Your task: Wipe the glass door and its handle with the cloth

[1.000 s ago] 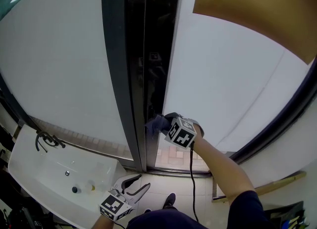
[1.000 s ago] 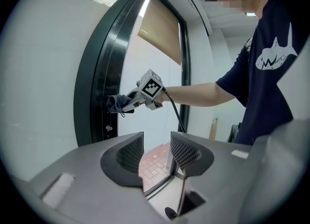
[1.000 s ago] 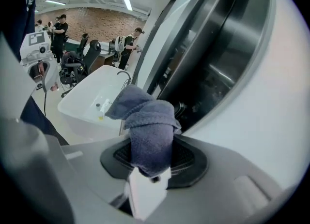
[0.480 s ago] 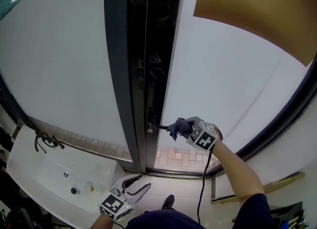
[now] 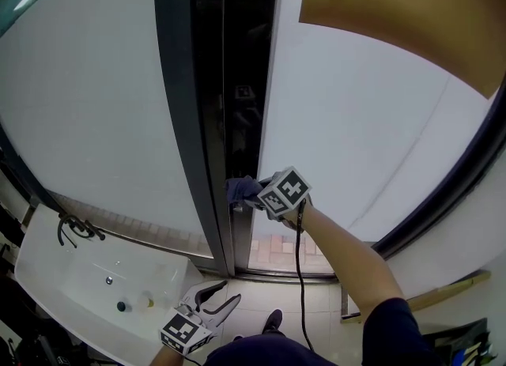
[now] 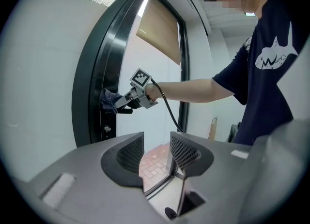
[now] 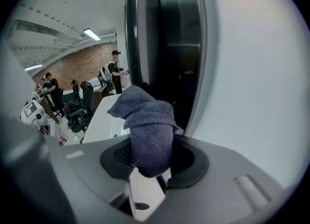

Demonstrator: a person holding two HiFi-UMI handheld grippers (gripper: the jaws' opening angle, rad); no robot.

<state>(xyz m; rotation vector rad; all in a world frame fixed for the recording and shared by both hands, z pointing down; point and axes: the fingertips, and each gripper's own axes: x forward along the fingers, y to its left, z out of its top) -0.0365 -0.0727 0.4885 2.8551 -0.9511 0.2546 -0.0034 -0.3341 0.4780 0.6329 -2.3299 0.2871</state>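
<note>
Right gripper view — cloth (image 7: 147, 121) blue-grey, bunched, pinched in right tongs (image 7: 152, 156).

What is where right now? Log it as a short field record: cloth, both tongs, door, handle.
cloth: dark blue, bunched, pinched in the right tongs
right tongs: shut on the cloth, holding it against the dark door edge at handle height
left tongs: open, empty, held low, away from the door
handle: black lever just below the cloth; contact cannot be told
glass door: frosted white panel right of the dark door edge
sink: white, lower left in the head view
</note>
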